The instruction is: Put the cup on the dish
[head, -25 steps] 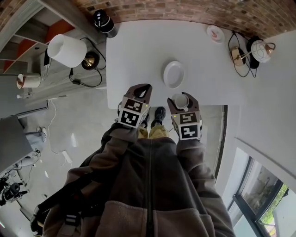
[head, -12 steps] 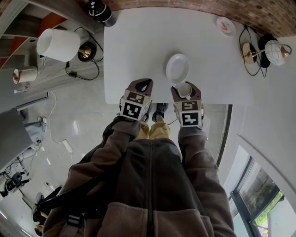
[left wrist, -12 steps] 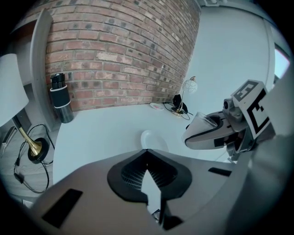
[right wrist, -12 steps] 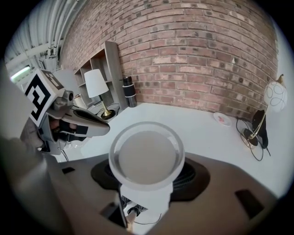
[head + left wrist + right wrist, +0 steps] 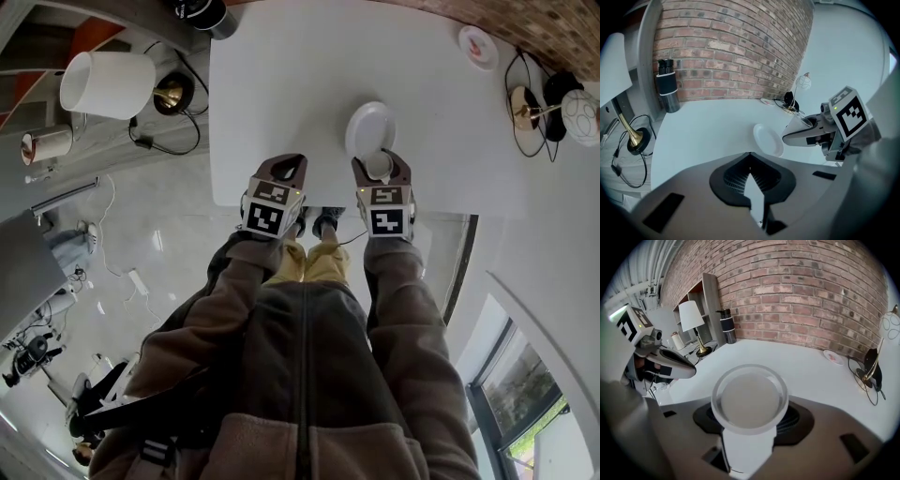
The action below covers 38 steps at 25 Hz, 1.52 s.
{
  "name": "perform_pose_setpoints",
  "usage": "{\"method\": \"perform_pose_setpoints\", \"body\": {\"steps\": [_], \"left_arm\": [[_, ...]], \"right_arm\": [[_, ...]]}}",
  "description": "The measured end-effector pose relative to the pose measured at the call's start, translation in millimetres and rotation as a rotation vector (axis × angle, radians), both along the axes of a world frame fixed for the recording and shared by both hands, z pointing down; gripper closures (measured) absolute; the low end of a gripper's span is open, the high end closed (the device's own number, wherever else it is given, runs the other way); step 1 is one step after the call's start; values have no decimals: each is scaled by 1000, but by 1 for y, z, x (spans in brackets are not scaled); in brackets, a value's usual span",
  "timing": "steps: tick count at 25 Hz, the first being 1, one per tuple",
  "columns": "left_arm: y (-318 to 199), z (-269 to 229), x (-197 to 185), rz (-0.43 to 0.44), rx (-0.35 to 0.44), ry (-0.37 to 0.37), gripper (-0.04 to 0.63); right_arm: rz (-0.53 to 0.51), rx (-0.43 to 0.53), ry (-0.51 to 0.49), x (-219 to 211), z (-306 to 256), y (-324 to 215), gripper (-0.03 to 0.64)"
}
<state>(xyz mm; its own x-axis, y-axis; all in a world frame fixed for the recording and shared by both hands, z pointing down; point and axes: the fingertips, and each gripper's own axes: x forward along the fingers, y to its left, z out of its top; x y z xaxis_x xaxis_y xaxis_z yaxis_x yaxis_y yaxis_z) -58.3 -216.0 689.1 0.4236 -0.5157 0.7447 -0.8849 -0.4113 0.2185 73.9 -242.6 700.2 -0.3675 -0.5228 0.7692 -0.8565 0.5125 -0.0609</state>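
On the far left, off the worktop (image 5: 281, 84), stands a lamp (image 5: 108, 82). It has nothing to do with the job.

Next comes the left gripper (image 5: 289, 161). Its jaws are closed together and hold nothing. A moment ago it hung at the near edge of the worktop. Now it has come down and a bit farther in, over the near part of the worktop, left of the dish (image 5: 370, 127). It looks like it is just coming along and has no job yet.

The dish is white and lies flat on the worktop, a little right of the middle. It has not moved.

Then the right gripper (image 5: 381, 159). It is gripping the cup (image 5: 378, 167), with one jaw on each side, and the cup stands upright with its open top up. A moment ago the cup was at the near edge of the worktop, well short of the dish. Now, seen from above, it is at the near rim of the dish and covers a bit of it. I cannot tell if the cup touches the dish yet.

So the cup is nearly there. I think it needs to go a bit farther, over the middle of the dish, then down, and then the jaws can let go.
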Motion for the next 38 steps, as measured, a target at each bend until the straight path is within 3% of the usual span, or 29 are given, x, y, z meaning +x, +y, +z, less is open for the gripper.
{"method": "perform_pose_setpoints", "body": {"steps": [16, 38], "left_arm": [[5, 31, -17, -29, -53, -19, 589], [7, 39, -20, -35, -66, -23, 591]], "right_arm": [[-11, -11, 38, 5, 58, -34, 360], [-64, 6, 8, 0, 76, -38, 360]]}}
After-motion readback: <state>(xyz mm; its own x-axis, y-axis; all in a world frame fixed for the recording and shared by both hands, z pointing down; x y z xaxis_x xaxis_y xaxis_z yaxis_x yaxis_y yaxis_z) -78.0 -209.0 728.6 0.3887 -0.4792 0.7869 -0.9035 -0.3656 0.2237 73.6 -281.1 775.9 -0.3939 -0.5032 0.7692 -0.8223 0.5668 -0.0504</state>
